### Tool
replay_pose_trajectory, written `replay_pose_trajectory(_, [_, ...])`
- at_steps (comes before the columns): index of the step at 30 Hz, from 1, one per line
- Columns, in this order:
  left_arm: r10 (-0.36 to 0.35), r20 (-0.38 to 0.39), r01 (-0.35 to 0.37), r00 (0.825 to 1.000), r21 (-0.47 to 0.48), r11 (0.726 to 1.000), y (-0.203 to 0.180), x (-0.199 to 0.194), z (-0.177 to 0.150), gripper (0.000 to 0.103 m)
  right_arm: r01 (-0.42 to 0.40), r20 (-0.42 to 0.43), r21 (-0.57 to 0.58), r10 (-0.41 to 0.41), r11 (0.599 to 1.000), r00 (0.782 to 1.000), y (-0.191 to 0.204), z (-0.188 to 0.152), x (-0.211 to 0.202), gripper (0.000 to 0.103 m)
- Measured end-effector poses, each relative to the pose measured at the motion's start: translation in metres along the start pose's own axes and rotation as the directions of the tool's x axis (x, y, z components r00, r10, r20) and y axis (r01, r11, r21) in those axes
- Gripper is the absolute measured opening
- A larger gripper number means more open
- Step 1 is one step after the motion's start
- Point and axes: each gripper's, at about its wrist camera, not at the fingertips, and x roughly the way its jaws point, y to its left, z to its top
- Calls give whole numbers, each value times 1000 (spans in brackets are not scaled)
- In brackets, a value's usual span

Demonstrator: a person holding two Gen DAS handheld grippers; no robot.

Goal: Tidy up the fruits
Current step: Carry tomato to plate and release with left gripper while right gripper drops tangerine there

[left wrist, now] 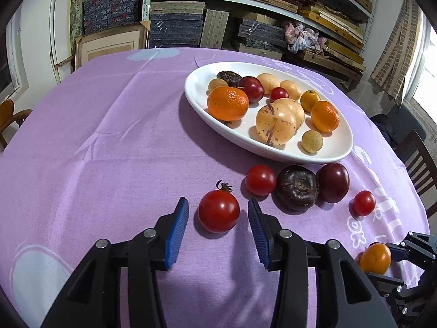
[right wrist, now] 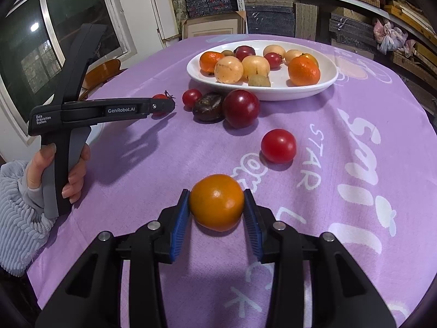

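Note:
A white oval plate [left wrist: 273, 149] [right wrist: 325, 83] holds several oranges, pale melons and small fruits. On the purple cloth before it lie a stemmed red tomato [left wrist: 218, 210] [right wrist: 159, 97], another tomato [left wrist: 260, 179], a dark brown fruit [left wrist: 297, 187] [right wrist: 207, 106], a dark red plum [left wrist: 333, 181] [right wrist: 241, 108] and a small tomato [left wrist: 363, 203] [right wrist: 278, 146]. My left gripper [left wrist: 218, 211] is open around the stemmed tomato, pads apart from it. My right gripper [right wrist: 216, 205] is shut on an orange fruit [right wrist: 216, 202] [left wrist: 374, 258] resting on the cloth.
The round table has a purple cloth [left wrist: 109, 136] with white lettering. Shelves of stacked boxes [left wrist: 218, 13] stand behind it. Wooden chairs sit at the left [left wrist: 11, 117] and right [left wrist: 420, 158] edges. A hand [right wrist: 71, 169] holds the left gripper's handle.

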Motion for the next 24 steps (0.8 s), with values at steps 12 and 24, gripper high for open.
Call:
replay_pose_trajectory(12, [9, 105, -16, 994, 67, 998, -17, -24, -4, 29, 30, 76, 16, -31, 999, 997, -3, 4, -17, 38])
replay_pose_trajectory(24, [10, 320, -59, 947, 144, 988, -62, -102, 139, 29, 154, 359, -11, -140, 988, 923, -27, 188, -122, 38])
